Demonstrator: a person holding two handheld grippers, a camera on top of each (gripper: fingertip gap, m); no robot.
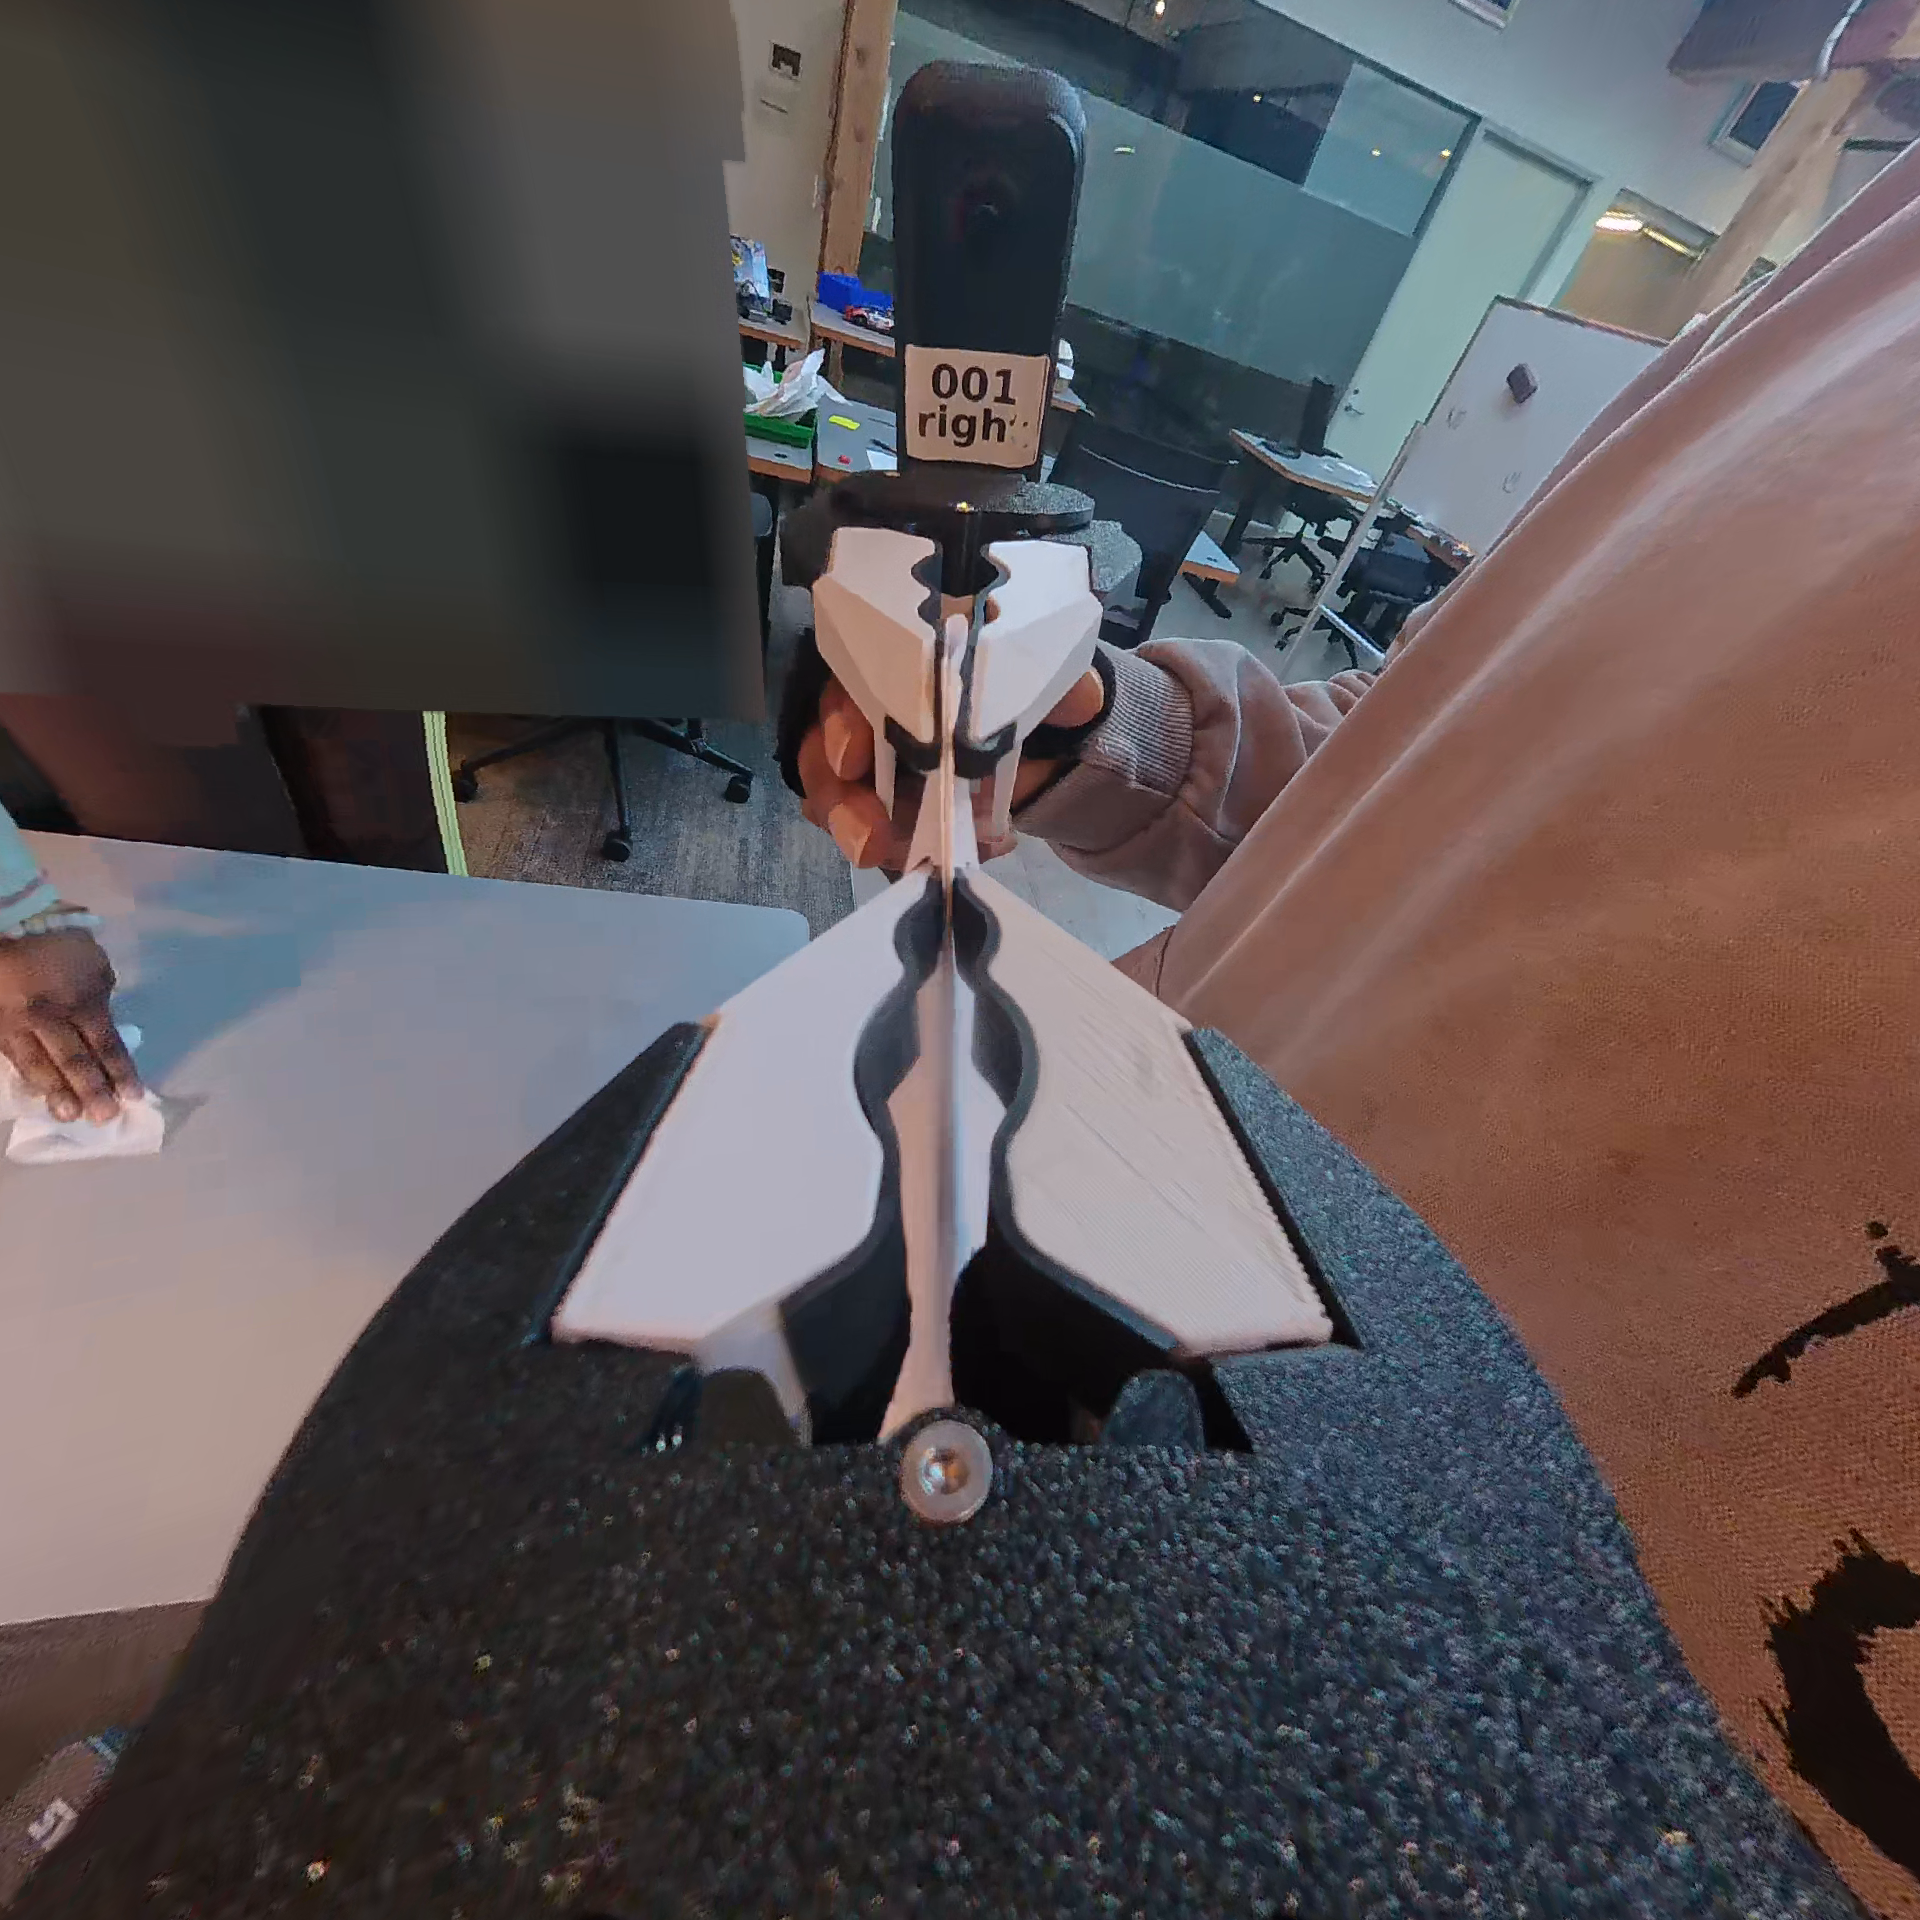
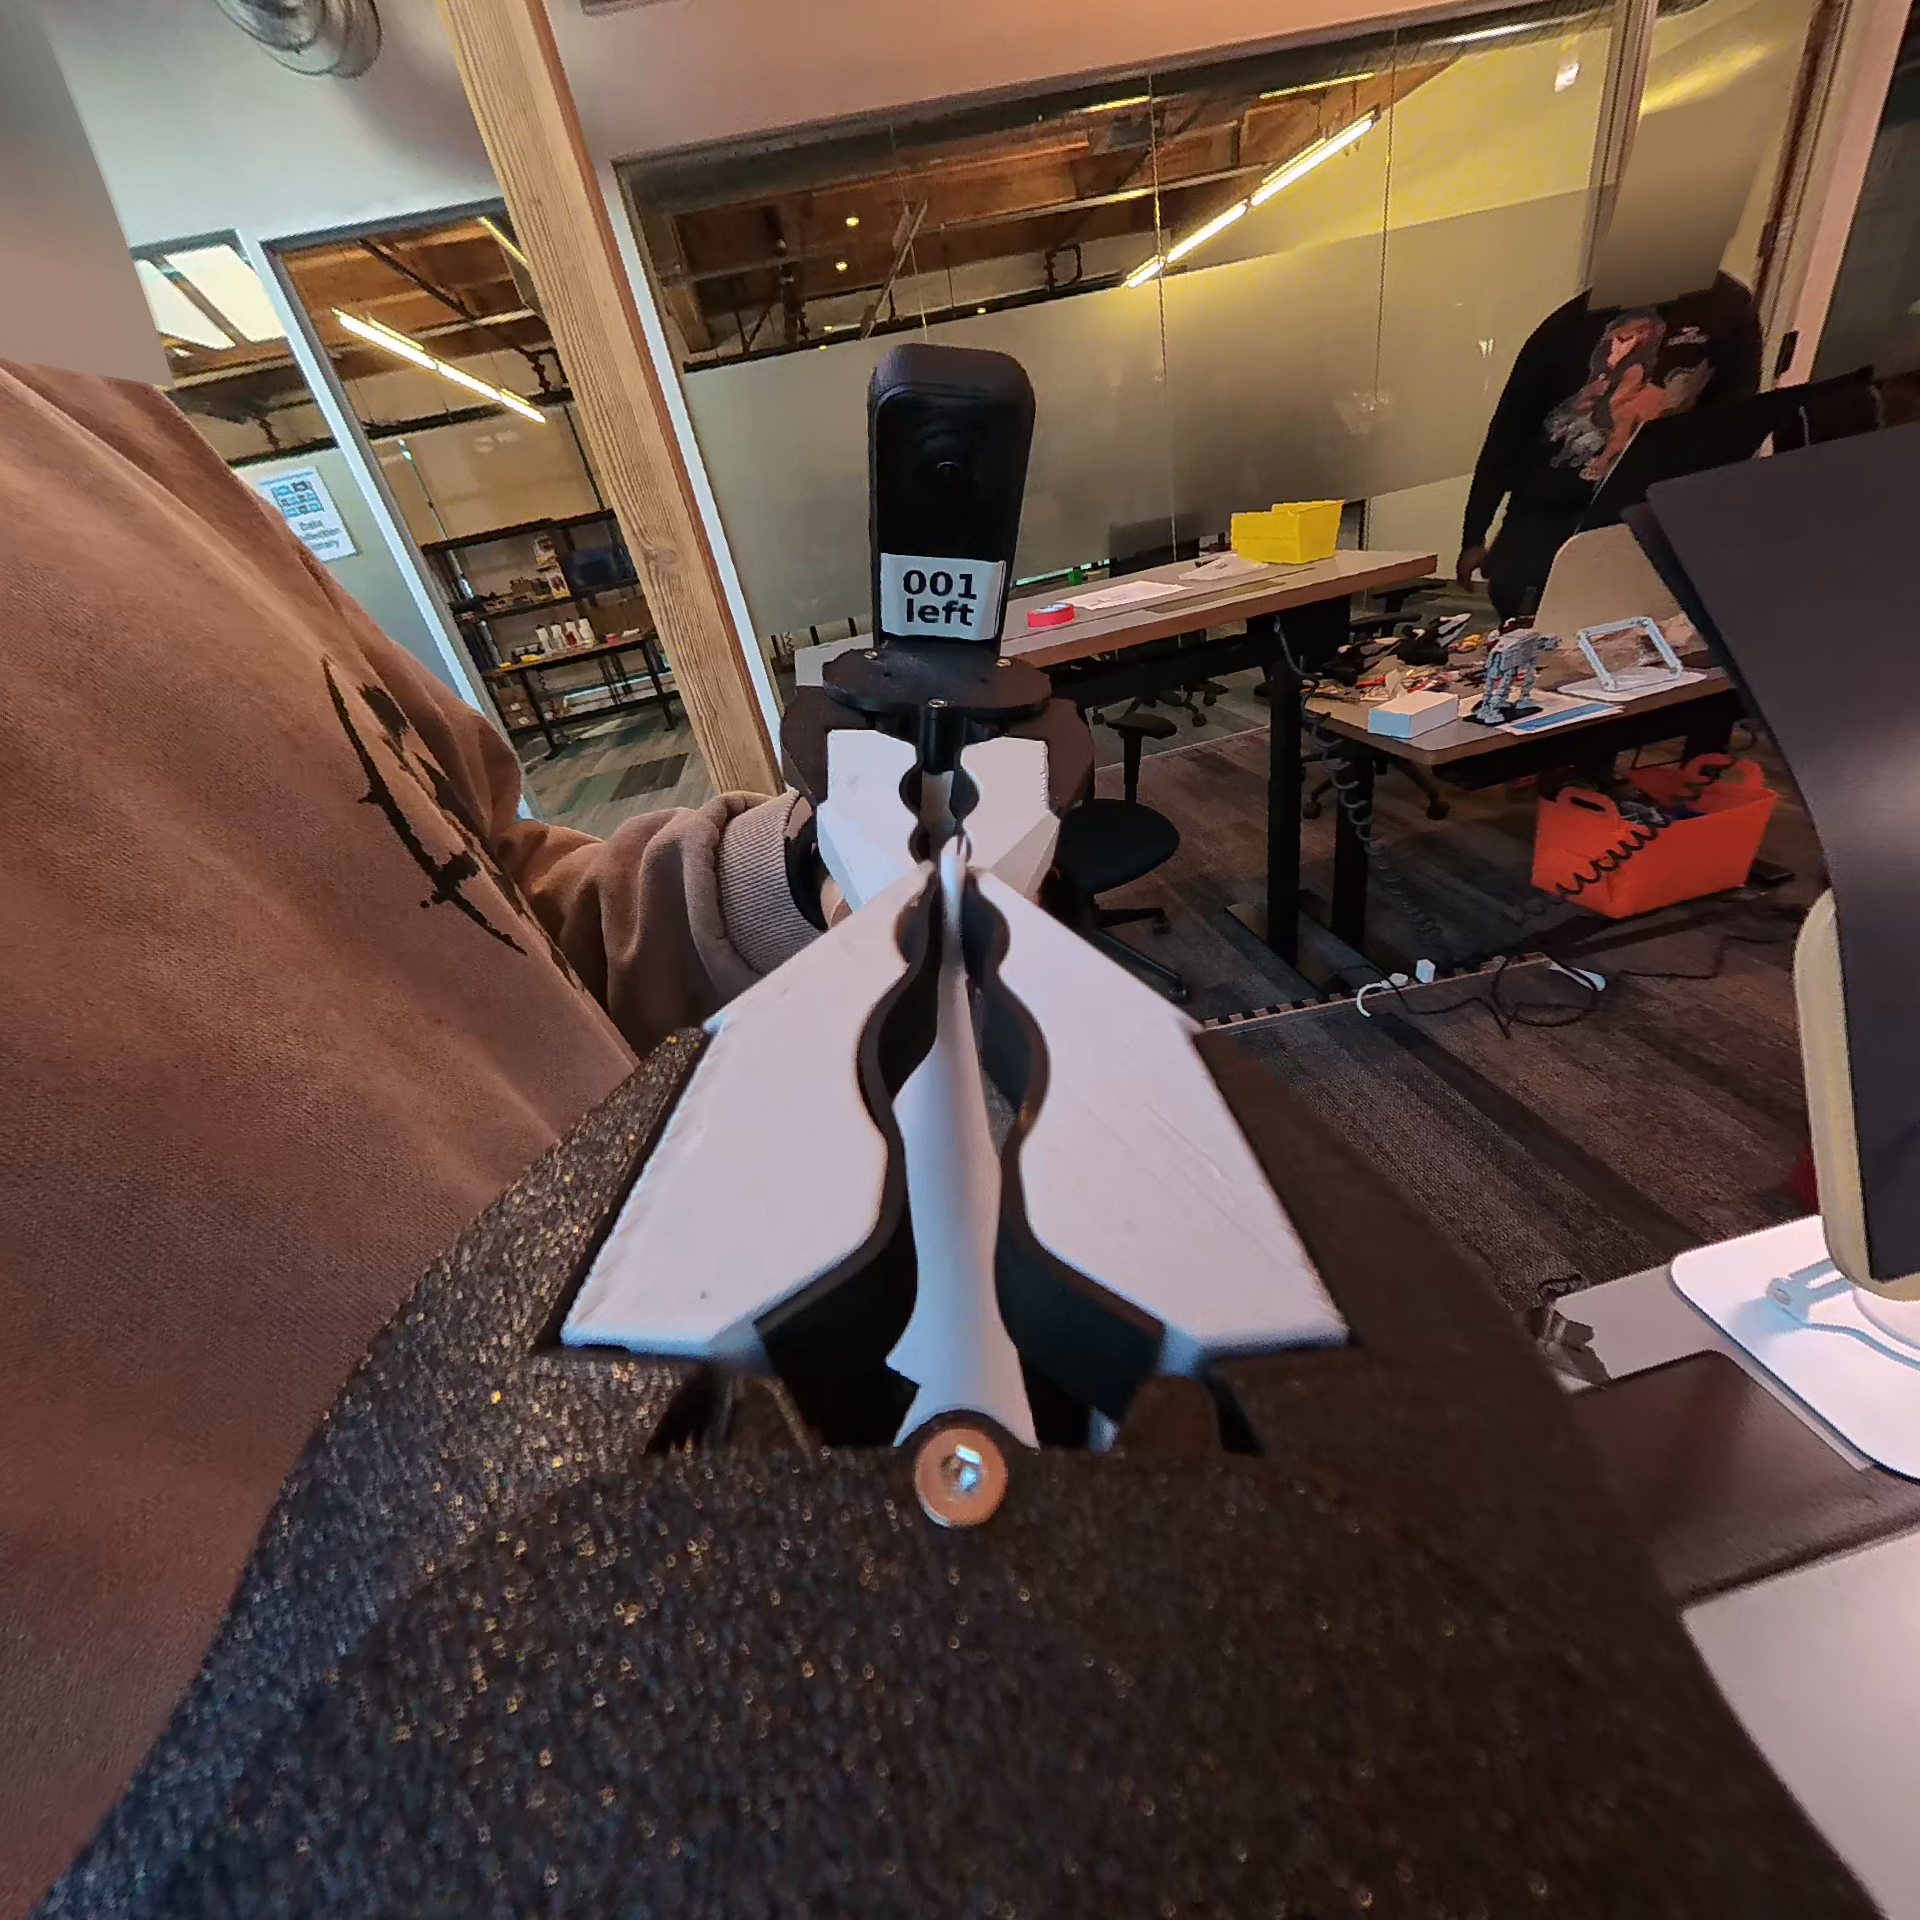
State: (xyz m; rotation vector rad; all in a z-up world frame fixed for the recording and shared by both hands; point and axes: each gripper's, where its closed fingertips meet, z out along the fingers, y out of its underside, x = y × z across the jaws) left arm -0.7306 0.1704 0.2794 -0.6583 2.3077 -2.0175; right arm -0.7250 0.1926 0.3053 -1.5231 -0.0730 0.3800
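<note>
Brown sweatshirt (image 1: 1558,935) fills one side, grey table (image 1: 364,1195) sits alongside. Left gripper (image 1: 948,883) and right gripper (image 2: 951,868) face tip to tip, both clenched on nothing. Any nudge forward could knock fingertips together, possibly jolting the cameras.

Grey table (image 1: 416,1039); white tissue (image 1: 83,1132)
</note>
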